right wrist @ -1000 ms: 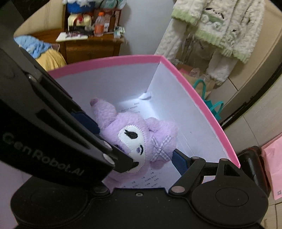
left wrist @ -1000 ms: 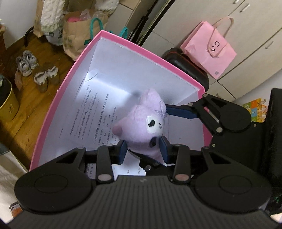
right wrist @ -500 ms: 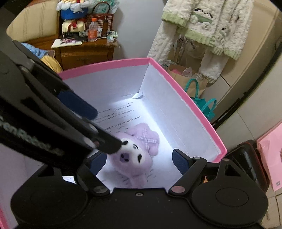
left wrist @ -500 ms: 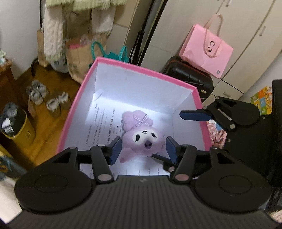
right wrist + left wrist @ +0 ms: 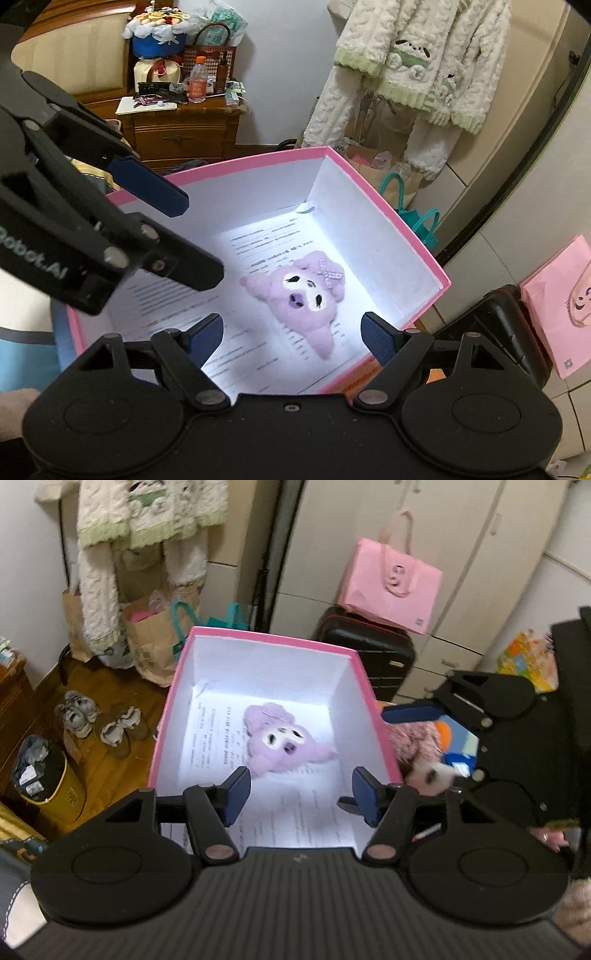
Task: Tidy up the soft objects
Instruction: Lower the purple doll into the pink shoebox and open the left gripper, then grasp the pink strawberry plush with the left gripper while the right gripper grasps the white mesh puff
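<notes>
Inside the pink box (image 5: 166, 716), the purple plush (image 5: 280, 740) lies face-up on printed paper. Both tongs — left (image 5: 297, 792), right (image 5: 291, 332) — hang wide and empty above it. Reaching right for the other plush toys (image 5: 417, 746), a finger could catch the box wall and tip it.

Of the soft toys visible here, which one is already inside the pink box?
The purple plush with the white face, lying face-up on the printed sheets in the pink box. The pink furry toys sit outside its right wall.
</notes>
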